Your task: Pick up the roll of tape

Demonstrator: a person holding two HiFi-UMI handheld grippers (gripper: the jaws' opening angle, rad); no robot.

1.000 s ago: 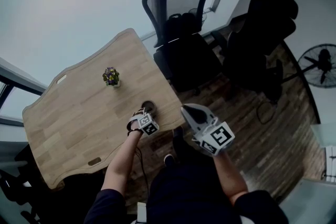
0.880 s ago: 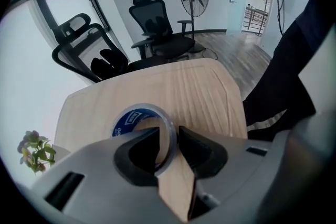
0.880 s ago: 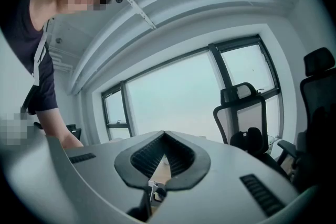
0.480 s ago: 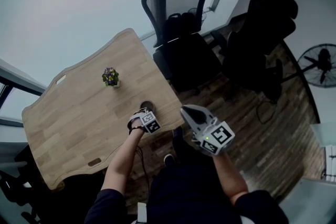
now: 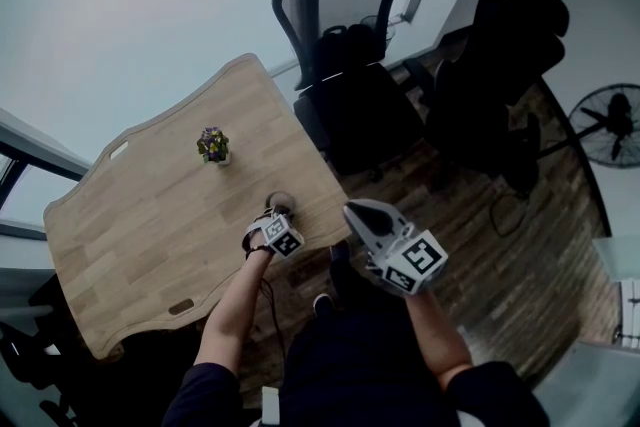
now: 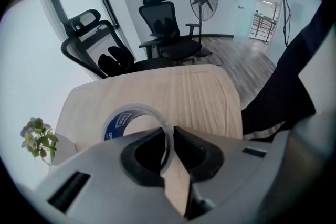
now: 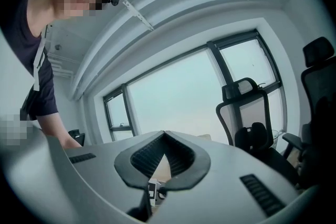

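One roll of tape (image 6: 122, 119) lies flat on the table (image 6: 199, 92) near its edge, with its hole and axis pointing up. The left gripper (image 6: 170, 135) jaws are closing on the roll's wall, one inside the ring and one outside. The right gripper (image 7: 164, 136) jaws are clenched together, empty, beside the table.

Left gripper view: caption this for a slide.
Left gripper jaws closing around the wall of the roll of tape, over a wooden table.
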